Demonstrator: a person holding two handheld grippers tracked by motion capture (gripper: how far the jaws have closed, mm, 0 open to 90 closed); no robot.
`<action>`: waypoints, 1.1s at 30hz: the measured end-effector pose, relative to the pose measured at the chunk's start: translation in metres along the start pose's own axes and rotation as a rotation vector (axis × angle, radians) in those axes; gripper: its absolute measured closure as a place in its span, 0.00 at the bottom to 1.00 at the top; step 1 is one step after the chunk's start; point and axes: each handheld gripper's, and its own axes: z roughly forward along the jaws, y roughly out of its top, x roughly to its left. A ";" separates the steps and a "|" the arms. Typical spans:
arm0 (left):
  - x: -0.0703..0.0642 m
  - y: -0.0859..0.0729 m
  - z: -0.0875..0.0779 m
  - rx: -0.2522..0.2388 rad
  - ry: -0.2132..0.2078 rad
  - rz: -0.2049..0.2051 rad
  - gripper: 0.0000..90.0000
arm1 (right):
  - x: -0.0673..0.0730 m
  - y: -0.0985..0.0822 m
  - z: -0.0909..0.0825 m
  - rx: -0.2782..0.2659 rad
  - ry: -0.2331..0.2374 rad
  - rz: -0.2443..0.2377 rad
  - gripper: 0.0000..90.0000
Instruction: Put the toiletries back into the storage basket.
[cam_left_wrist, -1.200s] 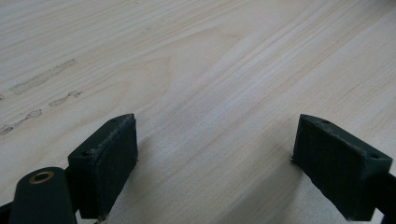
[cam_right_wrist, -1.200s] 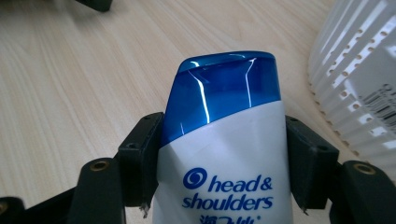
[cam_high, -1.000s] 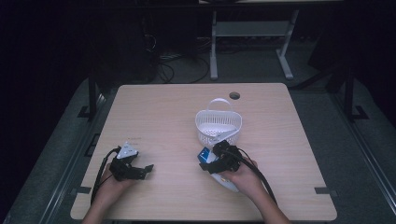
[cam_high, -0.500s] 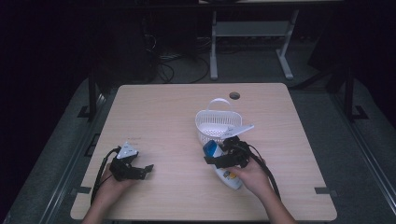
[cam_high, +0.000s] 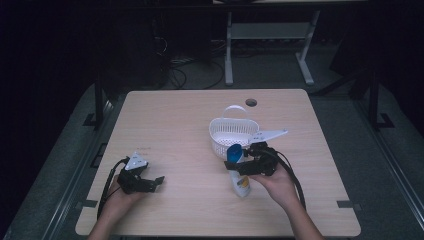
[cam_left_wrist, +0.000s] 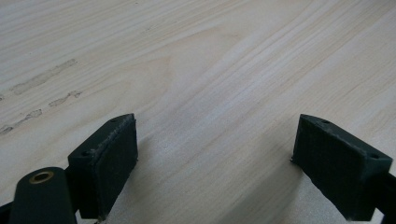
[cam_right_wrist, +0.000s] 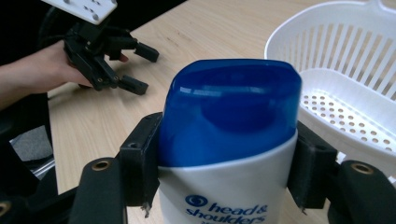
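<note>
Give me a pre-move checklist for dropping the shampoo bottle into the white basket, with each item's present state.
1. Grip: the right gripper has both pads pressed on the shampoo bottle just below its blue cap: ok.
2. Bottle lifted: in the high view its cap end is raised toward the basket, but whether its base has left the table is unclear: cannot tell.
3. Bottle over the opening: it sits beside the white basket, in front of the near rim, not above it: not ok.
4. Basket ready: upright, interior bare in the right gripper view: ok.
5. Basket handle: it arches at the far rim, away from the approach: ok.
6. Left gripper: open, resting at the table's left, apart from the basket: ok.
</note>
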 end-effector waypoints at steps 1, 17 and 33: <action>0.000 0.000 0.000 0.002 0.001 0.003 0.15 | 0.000 0.000 -0.002 -0.006 0.004 0.000 0.41; 0.000 0.000 0.000 0.002 -0.001 -0.002 0.15 | 0.002 0.007 -0.017 -0.051 0.018 0.005 0.41; 0.000 0.000 0.000 0.002 -0.001 0.000 0.15 | 0.008 0.029 -0.041 -0.105 -0.001 -0.029 0.41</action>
